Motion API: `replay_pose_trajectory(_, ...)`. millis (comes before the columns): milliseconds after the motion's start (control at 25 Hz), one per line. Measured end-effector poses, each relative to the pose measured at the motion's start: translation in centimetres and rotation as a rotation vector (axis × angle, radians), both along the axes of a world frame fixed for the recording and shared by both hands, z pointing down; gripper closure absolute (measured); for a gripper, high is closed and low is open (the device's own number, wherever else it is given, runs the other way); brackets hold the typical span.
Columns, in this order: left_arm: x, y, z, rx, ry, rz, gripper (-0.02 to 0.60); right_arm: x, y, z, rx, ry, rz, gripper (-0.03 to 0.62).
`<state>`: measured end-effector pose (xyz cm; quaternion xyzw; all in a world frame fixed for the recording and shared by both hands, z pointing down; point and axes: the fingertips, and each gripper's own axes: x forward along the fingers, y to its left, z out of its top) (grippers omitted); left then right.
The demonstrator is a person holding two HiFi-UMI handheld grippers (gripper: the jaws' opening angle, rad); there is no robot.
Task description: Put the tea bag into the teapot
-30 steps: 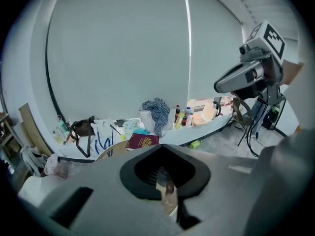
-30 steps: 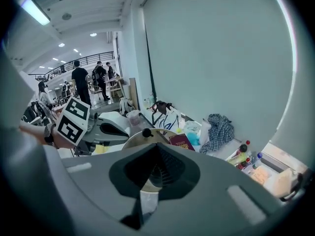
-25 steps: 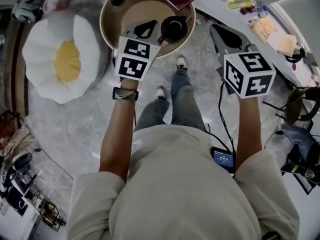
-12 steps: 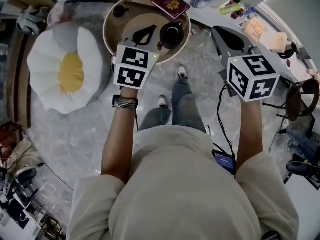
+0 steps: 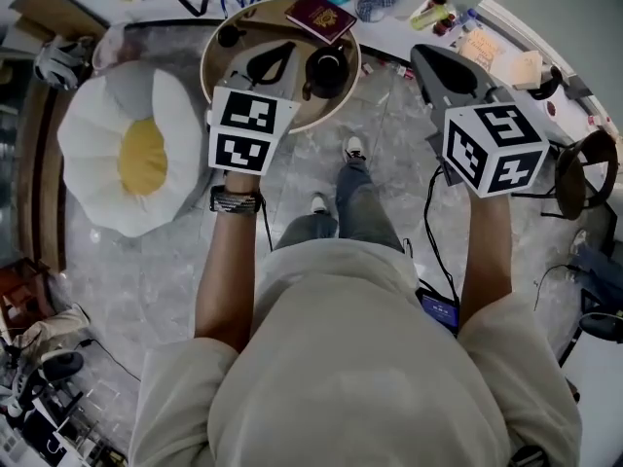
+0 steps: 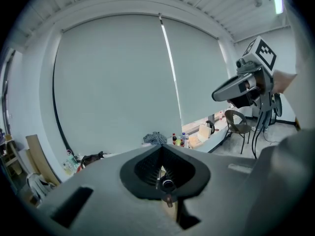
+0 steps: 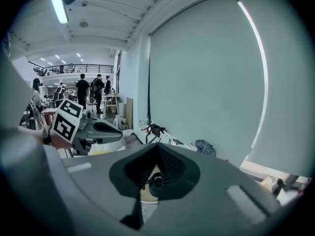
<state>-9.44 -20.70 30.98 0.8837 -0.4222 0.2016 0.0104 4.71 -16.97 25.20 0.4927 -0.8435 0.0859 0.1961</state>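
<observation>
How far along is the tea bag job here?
Done: nothing visible. In hand: nothing; left claw and right claw are shut, empty, raised. The teapot stands on the table; I can't make out a tea bag. Left: grip the bag, put it in the teapot.

Black teapot [image 5: 329, 70] upright on round table [image 5: 261, 25]

An open-plan lab or office: tall roller blinds [image 6: 113, 87], a railed mezzanine [image 7: 74, 69], strip lights [image 7: 60, 8], a cluttered counter [image 5: 397, 33], and cables [image 5: 431, 212] trailing over the floor [image 5: 146, 261].
</observation>
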Motion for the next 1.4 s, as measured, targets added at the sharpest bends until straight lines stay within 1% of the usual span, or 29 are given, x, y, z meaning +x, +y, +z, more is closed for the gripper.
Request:
replay_pose_trajectory(120, -0.5, 1.2, -1.9, 0.025, 0.012, 0.007, 0.577, 0.0, 1.4, -1.5, 0.02, -0.001, 0.017, 0.588)
replay_pose_trajectory(360, -0.5, 3.6, -4.9, 0.073, 0.034, 0.034, 0.577, 0.7, 4.0, -3.9, 0.06, 0.008, 0.057, 0.588)
replay_pose_trajectory(560, 0.3, 5.4, -7.7, 0.128, 0.034, 0.046, 0.577, 1.8, 6.0, -6.3, 0.083, 0.018, 0.043, 0.588)
replay_pose_trajectory(720, 0.7, 7.7, -8.8, 0.151, 0.031, 0.029, 0.577, 2.8, 8.3, -7.0, 0.099, 0.007, 0.035, 0.588)
replay_pose_trajectory(1000, 2.1, 14.4, -10.5, 0.193, 0.042, -0.001, 0.577, 4.0, 14.4, -7.3, 0.122, -0.02, 0.017, 0.588)
replay_pose_trajectory(1400, 4.6, 24.8, -13.5, 0.227, 0.058, -0.029, 0.577, 4.9, 24.5, -9.5, 0.147, -0.06, -0.025, 0.588)
